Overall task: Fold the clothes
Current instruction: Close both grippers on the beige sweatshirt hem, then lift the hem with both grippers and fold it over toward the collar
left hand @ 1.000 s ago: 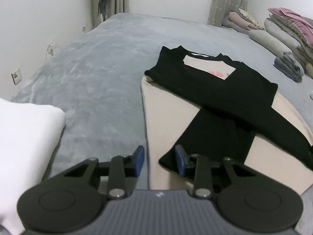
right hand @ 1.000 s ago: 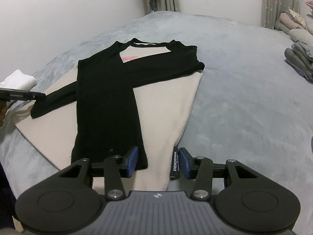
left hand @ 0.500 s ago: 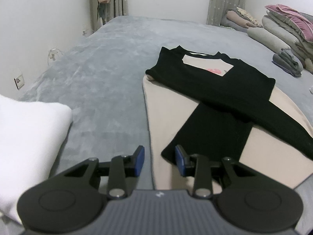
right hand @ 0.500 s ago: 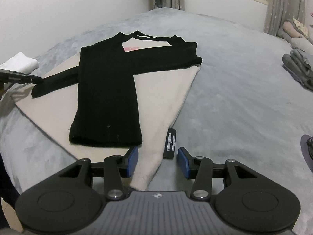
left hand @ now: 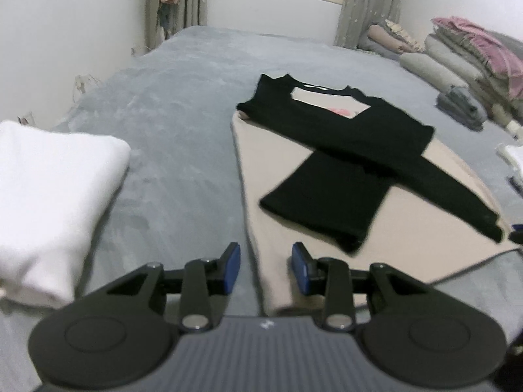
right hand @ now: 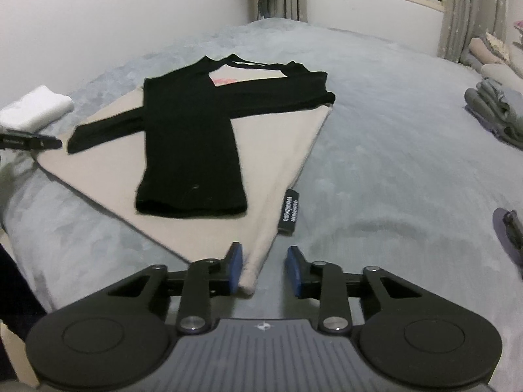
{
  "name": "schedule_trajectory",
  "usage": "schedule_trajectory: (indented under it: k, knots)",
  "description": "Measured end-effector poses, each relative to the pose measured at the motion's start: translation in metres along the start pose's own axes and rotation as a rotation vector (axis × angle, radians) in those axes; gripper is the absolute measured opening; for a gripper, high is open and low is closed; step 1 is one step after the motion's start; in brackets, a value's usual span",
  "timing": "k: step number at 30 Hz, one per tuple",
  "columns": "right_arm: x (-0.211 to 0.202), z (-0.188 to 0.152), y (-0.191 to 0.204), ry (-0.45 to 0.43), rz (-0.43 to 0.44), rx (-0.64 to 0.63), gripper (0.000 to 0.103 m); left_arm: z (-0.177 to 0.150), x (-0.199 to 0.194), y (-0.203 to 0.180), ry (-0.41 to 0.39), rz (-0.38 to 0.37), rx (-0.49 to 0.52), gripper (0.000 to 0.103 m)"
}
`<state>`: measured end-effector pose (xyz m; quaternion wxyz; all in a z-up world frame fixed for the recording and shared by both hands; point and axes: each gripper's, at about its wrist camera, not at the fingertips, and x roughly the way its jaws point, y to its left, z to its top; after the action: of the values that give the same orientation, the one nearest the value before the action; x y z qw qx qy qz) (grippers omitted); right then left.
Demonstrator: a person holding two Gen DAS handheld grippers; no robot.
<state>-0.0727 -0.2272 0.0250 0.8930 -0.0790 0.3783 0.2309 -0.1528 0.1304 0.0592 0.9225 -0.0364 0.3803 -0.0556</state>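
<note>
A beige garment [left hand: 278, 170] with black sleeves [left hand: 327, 196] folded across its front lies flat on the grey bed [left hand: 183, 104]. My left gripper [left hand: 265, 269] is open, low over the bed, with the garment's near hem corner lying between its fingers. In the right wrist view the same beige garment [right hand: 278, 150] shows one black sleeve [right hand: 193, 150] running down its middle. My right gripper [right hand: 264, 269] is open at the other hem corner, whose tip lies by the left finger. A black label [right hand: 289, 210] sticks out from the side seam.
A folded white cloth [left hand: 49, 189] lies left of the left gripper, also the white cloth [right hand: 36, 107] far left. Folded grey clothes [right hand: 497, 114] and a pile of bedding [left hand: 474, 52] sit at the right. A white wall [left hand: 65, 32] borders the bed.
Both grippers have drawn back along the garment to its near hem corners. Their fingers stay open; the garment itself has not moved.
</note>
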Motion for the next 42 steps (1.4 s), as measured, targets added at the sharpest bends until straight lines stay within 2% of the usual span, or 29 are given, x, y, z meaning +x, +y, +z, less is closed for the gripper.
schedule_trajectory:
  k: [9,11,12,13,14,21,26,31,38,42]
  knots:
    - [-0.006,-0.006,-0.004,-0.012,0.065,0.077,0.022,-0.009,-0.01,0.007,0.006,-0.12,-0.068,0.031]
    - [-0.005,-0.006,-0.003,-0.012,0.081,0.082,0.023,-0.008,-0.01,0.007,0.003,-0.121,-0.08,0.027]
    - [-0.004,-0.006,-0.002,-0.013,0.09,0.082,0.021,-0.007,-0.011,0.007,0.002,-0.122,-0.086,0.014]
    - [-0.004,-0.006,0.0,-0.017,0.094,0.081,0.016,-0.007,-0.011,0.008,0.0,-0.123,-0.093,0.009]
    - [-0.005,-0.005,-0.001,-0.026,0.095,0.085,0.011,-0.006,-0.011,0.008,-0.001,-0.123,-0.099,0.008]
    - [-0.025,0.003,-0.011,-0.159,0.125,0.166,0.01,-0.001,-0.013,0.01,-0.013,-0.128,-0.144,0.007]
    - [-0.031,0.015,-0.012,-0.228,0.112,0.205,0.01,0.016,-0.019,0.012,-0.063,-0.113,-0.196,0.007]
    - [-0.027,0.035,-0.019,-0.293,0.086,0.261,0.009,0.041,-0.011,0.009,-0.093,-0.063,-0.22,0.007]
    - [-0.003,0.074,-0.037,-0.322,-0.007,0.297,0.009,0.087,0.014,0.012,-0.124,-0.009,-0.256,0.007]
    - [0.019,0.102,-0.048,-0.333,-0.061,0.308,0.009,0.115,0.04,0.015,-0.123,0.027,-0.27,0.007]
